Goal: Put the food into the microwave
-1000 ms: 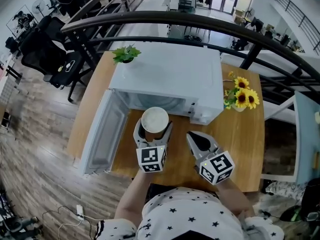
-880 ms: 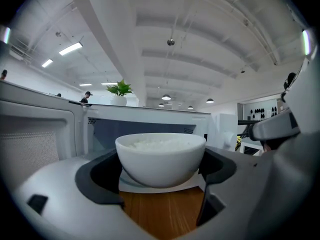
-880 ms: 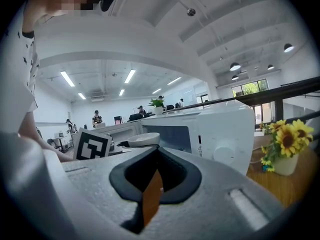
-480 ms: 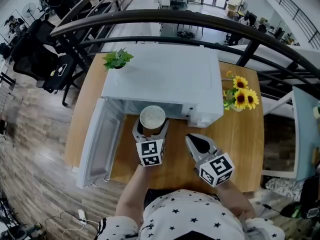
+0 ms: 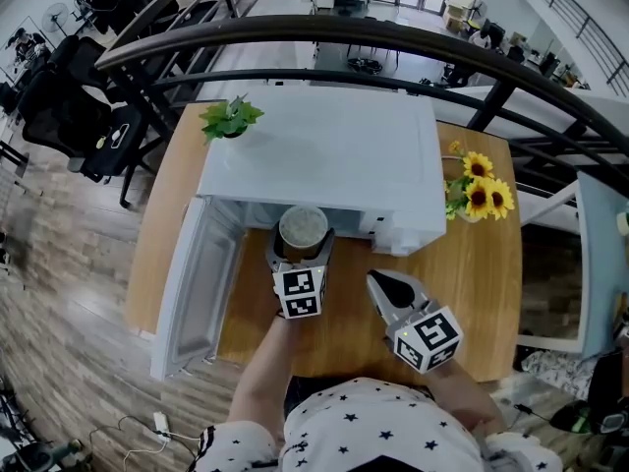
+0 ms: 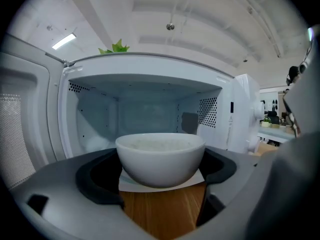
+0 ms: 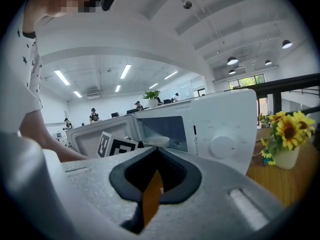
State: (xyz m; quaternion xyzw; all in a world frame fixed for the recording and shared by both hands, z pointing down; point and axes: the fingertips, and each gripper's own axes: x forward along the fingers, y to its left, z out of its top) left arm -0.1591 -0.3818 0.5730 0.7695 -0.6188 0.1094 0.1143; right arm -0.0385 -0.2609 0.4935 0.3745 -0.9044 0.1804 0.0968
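A white bowl of food (image 5: 303,227) (image 6: 161,157) is held level in my left gripper (image 5: 301,248) (image 6: 160,176), whose jaws are shut around its sides. It hangs just in front of the open cavity of the white microwave (image 5: 322,155) (image 6: 150,101), above the wooden table (image 5: 344,323). The microwave door (image 5: 195,281) stands swung open to the left. My right gripper (image 5: 391,285) (image 7: 150,194) is shut on nothing, lower right of the bowl, in front of the microwave's control panel (image 7: 220,134).
A vase of sunflowers (image 5: 474,193) (image 7: 285,139) stands on the table right of the microwave. A small green plant (image 5: 231,119) sits at the microwave's back left corner. A dark curved railing (image 5: 393,47) runs behind the table. The open door fills the table's left side.
My left gripper has carried the bowl forward, closer to the microwave opening. The right gripper has stayed about where it was.
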